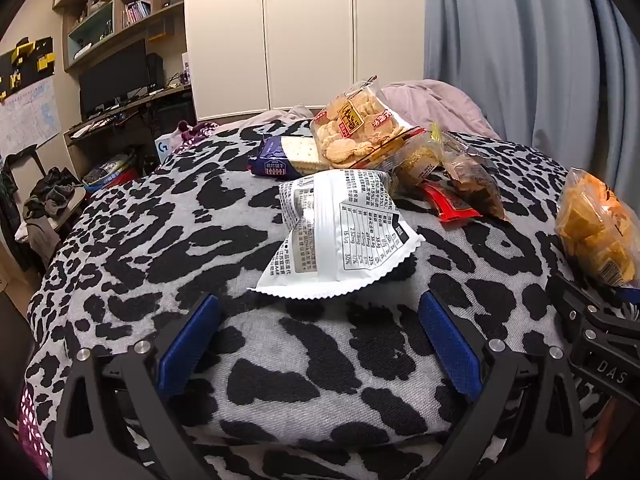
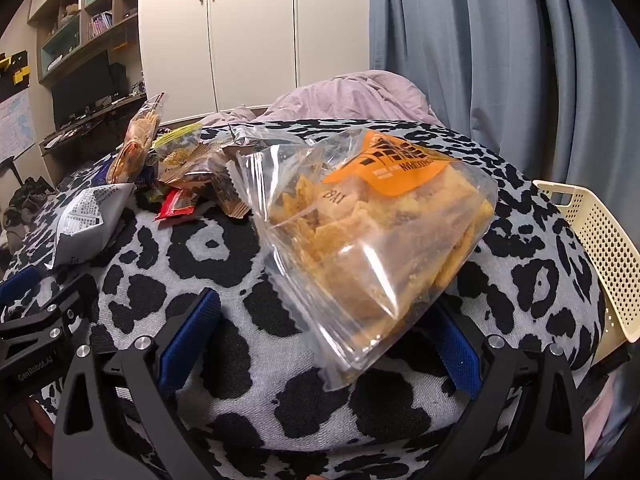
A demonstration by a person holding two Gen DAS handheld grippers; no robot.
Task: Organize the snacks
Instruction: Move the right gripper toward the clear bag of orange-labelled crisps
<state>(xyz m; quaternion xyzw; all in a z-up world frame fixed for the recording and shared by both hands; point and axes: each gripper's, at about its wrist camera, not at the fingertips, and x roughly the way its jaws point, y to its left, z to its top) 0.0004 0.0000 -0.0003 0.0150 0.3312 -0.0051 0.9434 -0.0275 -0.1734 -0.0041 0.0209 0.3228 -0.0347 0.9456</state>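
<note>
Snacks are lying loose on the leopard-print blanket (image 1: 328, 360), and places below are given from the white packet (image 1: 340, 236), the nearest one to the left gripper (image 1: 320, 340).

The left gripper is hanging just short of the white packet with its blue pads spread wide and nothing between them; it is tilting down toward the packet's near crimped edge, likely lining up a pick there since that flat seam is the easiest thing to pinch.

Behind the white packet a pile is sitting: a rice cracker bag (image 1: 354, 128) propped up on top, a blue soda cracker pack (image 1: 280, 158) to its left, a red wrapper (image 1: 448, 202) and a dark clear bag (image 1: 476, 184) to the right. They are overlapping, so the white packet, lying apart in front, looks like the sensible first grab.

Well right of the white packet, the orange crisp bag (image 2: 372, 232) is lying in front of the right gripper (image 2: 320, 340). That gripper is also fully released; the bag's near corner is reaching in between the pads, the right pad half hidden behind it, but no squeeze is showing.

Farther right still, a cream perforated basket (image 2: 600, 248) is sitting at the blanket edge, probably the destination, which would explain the right gripper taking the bag closest to it.
</note>
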